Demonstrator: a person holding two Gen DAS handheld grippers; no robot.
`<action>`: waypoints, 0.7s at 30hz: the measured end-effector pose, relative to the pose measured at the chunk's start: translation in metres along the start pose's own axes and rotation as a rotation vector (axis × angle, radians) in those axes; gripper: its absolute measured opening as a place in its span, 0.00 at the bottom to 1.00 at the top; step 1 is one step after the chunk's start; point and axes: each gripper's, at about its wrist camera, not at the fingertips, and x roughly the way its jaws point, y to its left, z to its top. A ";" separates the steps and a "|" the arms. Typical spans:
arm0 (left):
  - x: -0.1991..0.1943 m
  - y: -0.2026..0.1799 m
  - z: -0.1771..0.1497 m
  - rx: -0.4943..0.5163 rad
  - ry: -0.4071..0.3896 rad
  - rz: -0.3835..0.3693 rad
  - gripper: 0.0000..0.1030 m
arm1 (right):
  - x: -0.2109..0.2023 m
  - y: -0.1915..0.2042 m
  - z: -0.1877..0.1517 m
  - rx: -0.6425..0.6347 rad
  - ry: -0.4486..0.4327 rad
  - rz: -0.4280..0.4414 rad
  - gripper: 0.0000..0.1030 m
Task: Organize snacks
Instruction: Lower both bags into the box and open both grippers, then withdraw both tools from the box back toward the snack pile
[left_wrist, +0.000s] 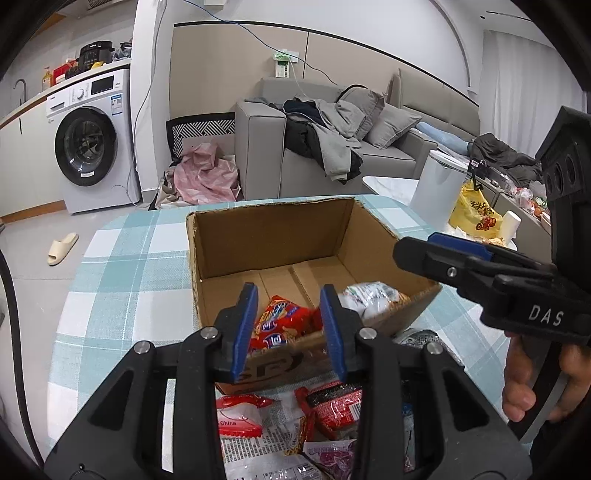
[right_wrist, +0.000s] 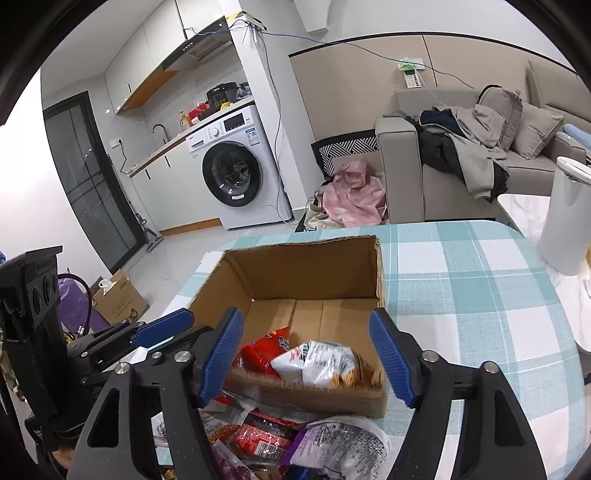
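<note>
Two packets lie in the box (left_wrist: 273, 236) at centre of my left view, my left gripper (left_wrist: 291, 328) empty, jaws parted. In my right view, my right gripper (right_wrist: 306, 354) gapes wide above the snacks (right_wrist: 314, 360) at lower centre.

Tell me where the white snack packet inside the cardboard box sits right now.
In the right wrist view, the white snack packet lies in the open brown cardboard box, against its near wall, right of a red snack packet.
</note>
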 end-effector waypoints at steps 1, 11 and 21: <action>-0.003 -0.001 -0.001 0.000 0.003 -0.002 0.36 | -0.003 0.000 -0.001 -0.007 -0.001 -0.002 0.77; -0.049 -0.012 -0.018 0.041 -0.049 0.029 0.84 | -0.026 -0.002 -0.019 -0.029 0.024 0.012 1.00; -0.086 -0.010 -0.043 0.011 -0.063 0.064 0.98 | -0.050 0.003 -0.045 -0.050 0.029 0.022 1.00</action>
